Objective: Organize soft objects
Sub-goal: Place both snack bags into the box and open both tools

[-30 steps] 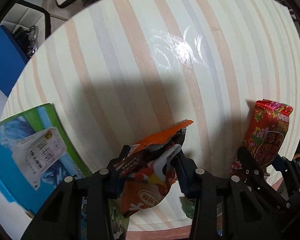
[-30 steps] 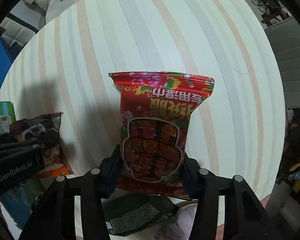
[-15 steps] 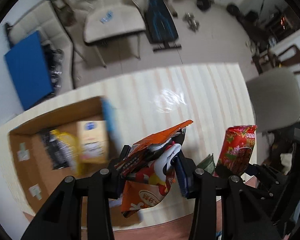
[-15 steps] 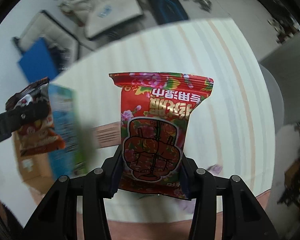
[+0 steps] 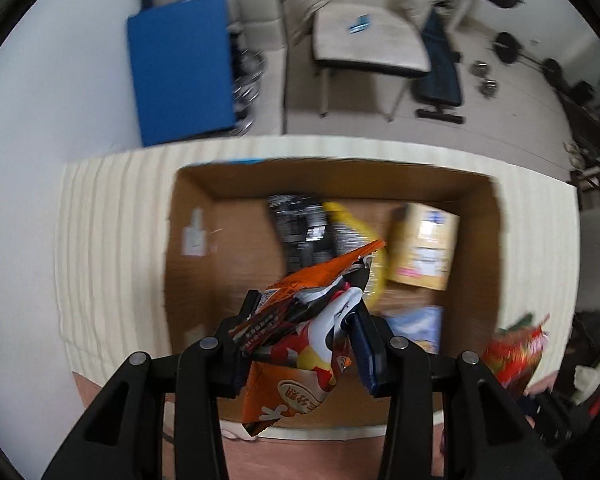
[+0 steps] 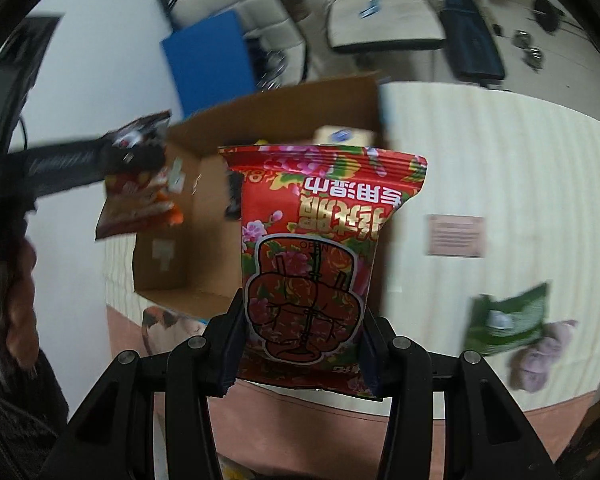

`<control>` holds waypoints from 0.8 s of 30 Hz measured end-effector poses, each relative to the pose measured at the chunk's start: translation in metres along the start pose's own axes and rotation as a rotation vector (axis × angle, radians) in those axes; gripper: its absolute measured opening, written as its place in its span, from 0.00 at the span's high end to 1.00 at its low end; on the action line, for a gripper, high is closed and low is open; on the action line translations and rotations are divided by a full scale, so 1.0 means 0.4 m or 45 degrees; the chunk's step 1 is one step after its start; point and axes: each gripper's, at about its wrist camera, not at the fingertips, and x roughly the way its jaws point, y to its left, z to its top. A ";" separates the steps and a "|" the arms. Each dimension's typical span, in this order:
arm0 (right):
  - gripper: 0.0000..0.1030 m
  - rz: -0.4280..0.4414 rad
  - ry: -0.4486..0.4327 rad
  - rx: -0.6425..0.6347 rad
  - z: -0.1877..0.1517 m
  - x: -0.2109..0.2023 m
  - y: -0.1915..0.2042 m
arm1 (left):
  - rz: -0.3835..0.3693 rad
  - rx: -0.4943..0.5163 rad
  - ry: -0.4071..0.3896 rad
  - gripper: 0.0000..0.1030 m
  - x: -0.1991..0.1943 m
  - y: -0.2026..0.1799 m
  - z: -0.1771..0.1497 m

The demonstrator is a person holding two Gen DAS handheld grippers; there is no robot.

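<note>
My left gripper (image 5: 306,328) is shut on an orange snack packet (image 5: 300,320) and holds it above the near side of an open cardboard box (image 5: 480,264). The box holds a black packet (image 5: 300,224), a yellow item (image 5: 356,228) and a yellow carton (image 5: 424,248). My right gripper (image 6: 300,340) is shut on a red flowered snack packet (image 6: 316,264), held up in front of the box (image 6: 284,104). The left gripper with its orange packet (image 6: 136,200) shows at the left of the right wrist view. The red packet (image 5: 512,352) shows blurred at the right of the left wrist view.
The box stands on a striped table (image 5: 112,240). A green packet (image 6: 508,320) and a purple soft item (image 6: 540,356) lie on the table (image 6: 500,160) at the right, with a pink label (image 6: 456,236) beyond them. A blue board (image 5: 180,68) and a chair (image 5: 368,40) stand behind the table.
Both grippers rose from low over the table and swung left with their packets held. The cardboard box has come into view under the left gripper.
</note>
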 end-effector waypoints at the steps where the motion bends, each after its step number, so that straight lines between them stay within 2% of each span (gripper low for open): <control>1: 0.51 -0.006 0.017 -0.008 0.010 0.031 0.033 | -0.005 -0.018 0.019 0.62 0.016 0.011 0.003; 6: 0.51 -0.058 0.079 -0.031 0.017 0.146 0.079 | -0.044 -0.082 0.127 0.62 0.118 0.096 0.039; 11: 0.51 -0.105 0.121 -0.031 0.032 0.216 0.108 | -0.059 -0.078 0.179 0.62 0.187 0.113 0.071; 17: 0.51 -0.158 0.167 -0.017 0.035 0.272 0.097 | -0.065 -0.041 0.223 0.61 0.232 0.102 0.098; 19: 0.50 -0.159 0.188 0.004 0.033 0.297 0.090 | -0.071 -0.045 0.240 0.58 0.251 0.100 0.108; 20: 0.50 -0.175 0.189 0.008 0.032 0.309 0.089 | -0.067 -0.049 0.252 0.51 0.258 0.101 0.113; 21: 0.48 -0.188 0.198 0.012 0.032 0.317 0.087 | -0.060 -0.051 0.256 0.49 0.259 0.102 0.116; 24: 0.25 -0.177 0.188 0.040 0.025 0.315 0.084 | -0.090 -0.053 0.239 0.48 0.240 0.103 0.118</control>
